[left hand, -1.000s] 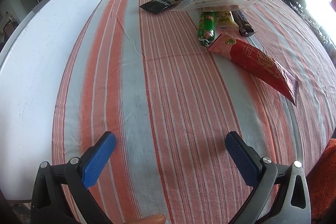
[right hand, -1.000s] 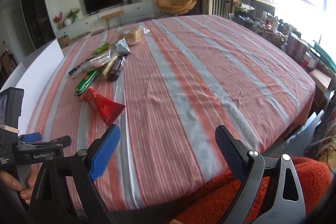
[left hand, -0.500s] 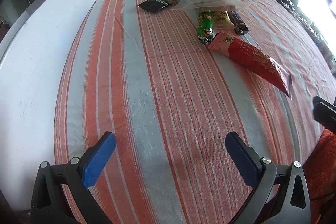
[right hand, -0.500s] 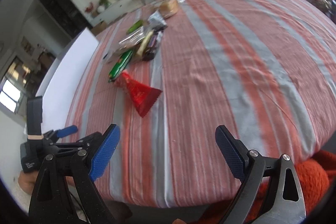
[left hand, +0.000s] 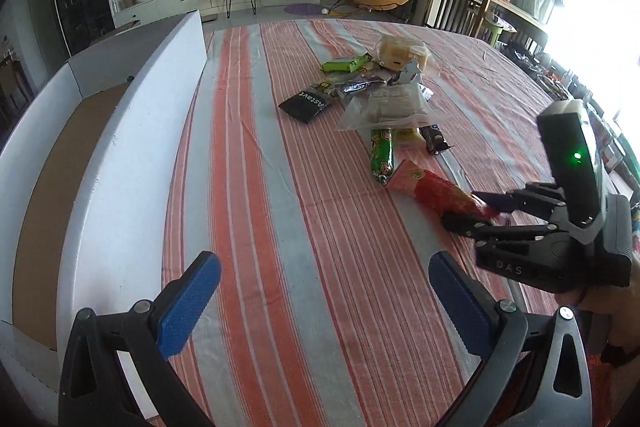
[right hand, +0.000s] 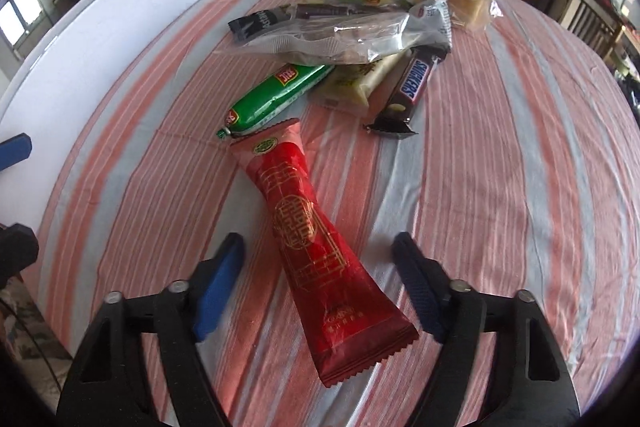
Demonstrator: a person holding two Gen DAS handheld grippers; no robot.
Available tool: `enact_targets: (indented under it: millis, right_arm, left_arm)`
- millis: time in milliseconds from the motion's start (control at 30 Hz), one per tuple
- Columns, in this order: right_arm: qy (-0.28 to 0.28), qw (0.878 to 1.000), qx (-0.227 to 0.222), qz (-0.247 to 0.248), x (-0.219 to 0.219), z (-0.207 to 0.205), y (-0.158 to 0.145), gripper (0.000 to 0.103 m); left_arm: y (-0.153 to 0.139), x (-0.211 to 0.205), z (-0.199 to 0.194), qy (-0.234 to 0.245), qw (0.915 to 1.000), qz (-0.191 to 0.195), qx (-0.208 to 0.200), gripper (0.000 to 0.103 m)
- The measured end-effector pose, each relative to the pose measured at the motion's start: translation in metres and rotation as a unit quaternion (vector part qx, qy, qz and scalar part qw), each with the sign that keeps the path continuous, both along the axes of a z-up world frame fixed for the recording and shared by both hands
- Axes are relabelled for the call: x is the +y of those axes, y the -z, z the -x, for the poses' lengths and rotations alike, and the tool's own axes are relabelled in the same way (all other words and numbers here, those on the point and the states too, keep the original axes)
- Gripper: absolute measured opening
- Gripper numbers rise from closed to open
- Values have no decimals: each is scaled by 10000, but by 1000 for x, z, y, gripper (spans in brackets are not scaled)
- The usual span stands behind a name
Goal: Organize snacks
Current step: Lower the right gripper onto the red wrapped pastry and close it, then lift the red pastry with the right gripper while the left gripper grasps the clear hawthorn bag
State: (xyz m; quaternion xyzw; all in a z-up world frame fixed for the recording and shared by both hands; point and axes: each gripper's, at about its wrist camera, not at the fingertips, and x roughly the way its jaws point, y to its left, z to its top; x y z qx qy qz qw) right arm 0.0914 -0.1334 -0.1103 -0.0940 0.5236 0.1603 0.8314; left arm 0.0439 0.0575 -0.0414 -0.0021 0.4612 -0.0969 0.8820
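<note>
Both tongs are unclenched: the right tongs (right hand: 318,283) are being closed astride the red packet (right hand: 316,247); the left tongs (left hand: 320,303) are held empty.

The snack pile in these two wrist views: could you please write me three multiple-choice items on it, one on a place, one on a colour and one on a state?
1. Where does the red packet lie?
A. inside the box
B. on the cloth, between the right claw's fingers
C. under the Snickers bar

2. What colour is the sausage wrapper beside the red packet's top?
A. green
B. blue
C. white

3. How does the left claw stand?
A. shut on a snack
B. open, holding nothing
C. shut on the cloth

Answers:
1. B: the right claw straddles the packet on the striped cloth, its jaws closing.
2. A: the wrapper is bright green.
3. B: its pads stand wide apart over bare cloth.
</note>
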Motion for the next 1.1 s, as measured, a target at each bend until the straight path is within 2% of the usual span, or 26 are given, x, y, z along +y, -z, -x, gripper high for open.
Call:
enact_targets:
  millis: [33, 67, 167, 233, 333, 467, 600, 667, 733, 867, 1100]
  right_arm:
    - [50, 9999, 55, -146, -6, 3, -1, 28]
    - [150, 9995, 81, -263, -14, 7, -3, 24]
    - [551, 9976, -32, -407, -44, 17, -3, 23]
    - [1068, 9934, -200, -354, -65, 19, -2, 23]
    - [1918, 9798, -522, -226, -99, 11, 0, 22]
    - [2501, 9650, -697, -377, -124, 11, -2, 23]
    - [2475, 9655, -768, -252, -116, 19, -3, 35]
    - [2435, 9663, -777, -303, -115, 17, -2, 50]
    - [2440, 9662, -781, -299, -114, 28, -4, 59]
    - [2452, 9656, -798, -330, -115, 36, -4, 63]
    - [2411, 9667, -809, -303, -112, 36, -2, 68]
  left_arm:
    - [1, -1, -1, -9, 10000, 15, 36, 103]
    - [3, -2, -2, -11, 10000, 34, 71, 103]
    - [5, -9, 1, -4, 9999, 66, 80, 103]
    - [6, -15, 2, 22, 10000, 37, 78, 103]
    - [8, -23, 2, 80, 9999, -11, 111, 103]
    - [16, -31, -1, 107, 9998, -85, 157, 103]
    - [36, -35, -10, 43, 9994, -144, 323, 103]
    - [47, -37, -15, -5, 9989, -165, 434, 103]
    - [55, -38, -17, -26, 9985, -185, 520, 103]
    - [69, -40, -17, -11, 9974, -271, 672, 103]
    - [72, -45, -14, 49, 9968, -539, 584, 103]
